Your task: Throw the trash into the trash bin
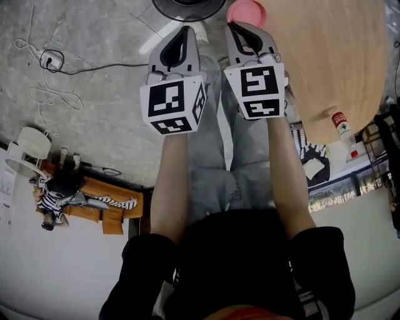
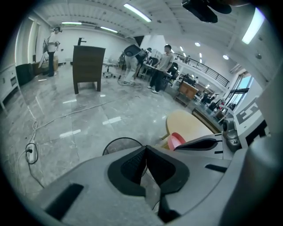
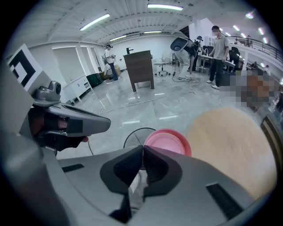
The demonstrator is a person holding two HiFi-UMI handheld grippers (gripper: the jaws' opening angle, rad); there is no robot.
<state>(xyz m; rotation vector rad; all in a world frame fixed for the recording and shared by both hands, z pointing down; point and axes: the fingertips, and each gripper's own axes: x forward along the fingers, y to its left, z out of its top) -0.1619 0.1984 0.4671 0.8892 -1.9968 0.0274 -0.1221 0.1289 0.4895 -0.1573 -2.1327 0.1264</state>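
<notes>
I hold both tools out side by side ahead of me, pointing steeply down, and neither carries anything. On my left gripper (image 2: pixel 145 150) the 2 black ribbed jaws meet at their tips with nothing between them. My right gripper (image 3: pixel 142 149) is the same: jaws pressed together, no trash pinched. I judge this a carrying or approach posture, with the jaws kept together because there is nothing to hold yet.

Both tools aim at the round black wire-rimmed trash bin (image 1: pixel 187 9), at the top centre of the head view, just past my 2 jaw tips. It stands on the grey marbled floor (image 1: pixel 94 106), close beside the edge of the round pale wooden worktop (image 1: pixel 325 56) that fills the upper right. In both gripper views it shows as a thin dark ring just above the jaws, open at the top. I cannot see into it.

A flat round pink dish (image 1: pixel 247 11) sits at the worktop's edge, next to the bin and right above my right jaws. A clear plastic bottle with a red label (image 1: pixel 342 127) lies at the right of the head view, well apart from both tools. I cannot tell which of these, if either, is the trash. By my reading, the throw is not yet begun.
</notes>
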